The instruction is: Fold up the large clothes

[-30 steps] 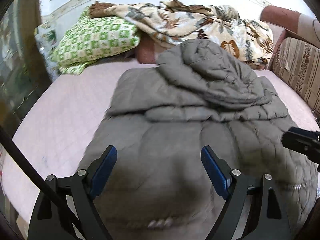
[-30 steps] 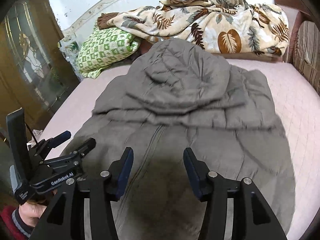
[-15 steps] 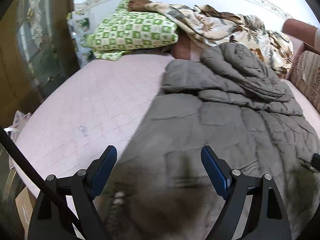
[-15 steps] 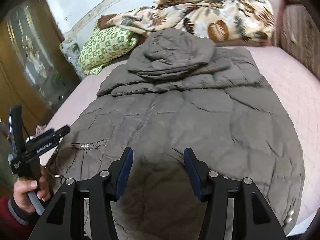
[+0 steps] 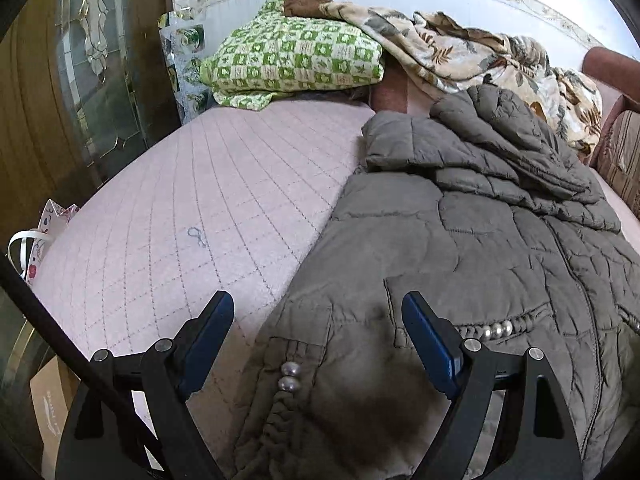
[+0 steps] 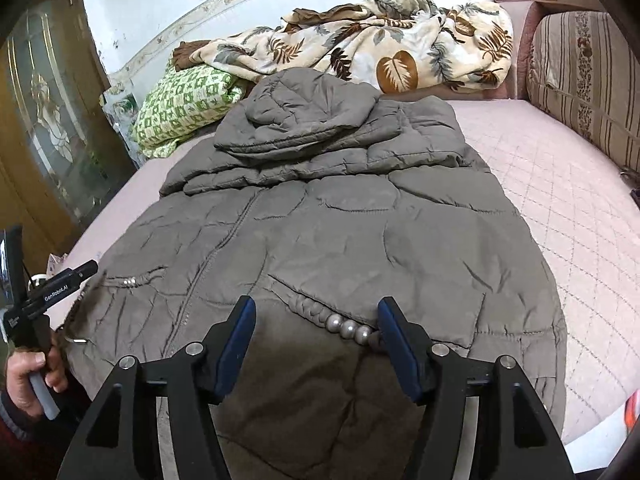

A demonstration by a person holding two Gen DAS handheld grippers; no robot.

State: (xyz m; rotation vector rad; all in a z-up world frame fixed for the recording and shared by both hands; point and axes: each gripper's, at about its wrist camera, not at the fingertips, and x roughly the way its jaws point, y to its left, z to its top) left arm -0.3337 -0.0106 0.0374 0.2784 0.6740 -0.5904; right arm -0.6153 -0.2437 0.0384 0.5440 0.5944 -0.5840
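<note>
While the grey padded jacket (image 6: 328, 248) lies flat on the pink quilted bed (image 5: 192, 208), hood at the far end, both grippers hover over its near hem, probably to lift it for a fold. The left gripper (image 5: 318, 334) has its jaws wide apart and empty; the right gripper (image 6: 316, 330) is opening its jaws, gripping nothing. A leaf-patterned blanket (image 6: 392, 52) and green pillow (image 5: 296, 60) lie far against the wall.

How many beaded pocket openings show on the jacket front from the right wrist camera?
2. One beaded pocket lies low in the view, right of the zipper; the other sits left of it, near the jacket's edge. More may be hidden underneath.
</note>
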